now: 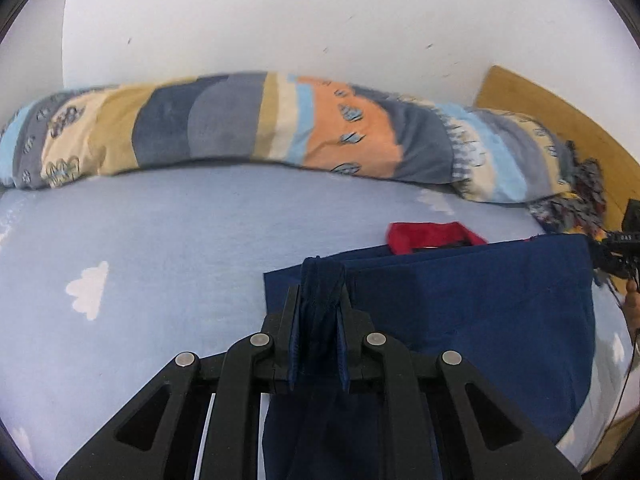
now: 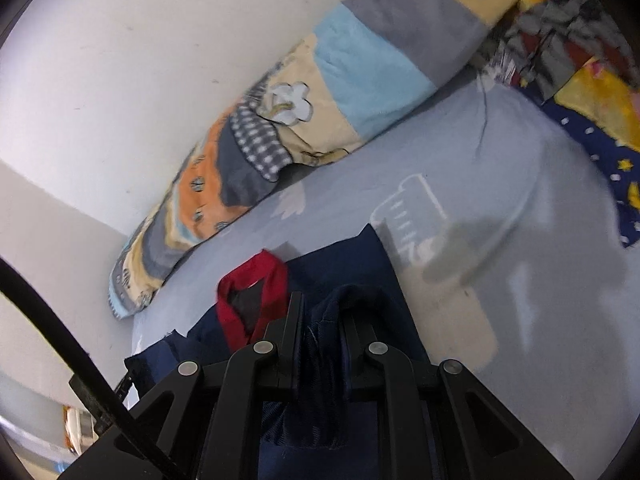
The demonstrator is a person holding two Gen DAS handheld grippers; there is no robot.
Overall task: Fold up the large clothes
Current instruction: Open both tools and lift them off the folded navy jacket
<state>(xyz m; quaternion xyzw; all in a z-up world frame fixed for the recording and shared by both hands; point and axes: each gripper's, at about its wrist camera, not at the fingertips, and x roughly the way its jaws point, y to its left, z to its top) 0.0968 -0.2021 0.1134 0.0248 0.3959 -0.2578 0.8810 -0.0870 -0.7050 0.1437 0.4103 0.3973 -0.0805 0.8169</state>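
Note:
A navy blue garment (image 1: 460, 304) with a red collar (image 1: 432, 236) lies partly folded on the light blue bed sheet (image 1: 160, 248). My left gripper (image 1: 320, 300) is shut on a bunched edge of the navy fabric, which hangs down between its fingers. In the right wrist view my right gripper (image 2: 320, 320) is also shut on a fold of the same navy garment (image 2: 352, 264), with the red collar (image 2: 256, 280) just left of its fingers. The right gripper's body shows at the far right of the left wrist view (image 1: 624, 240).
A long patchwork bolster pillow (image 1: 260, 124) lies along the white wall (image 1: 280, 12) behind the garment. A wooden headboard (image 1: 560, 120) and a dark patterned quilt (image 2: 592, 80) are at the right. The sheet (image 2: 480, 200) carries white cloud prints.

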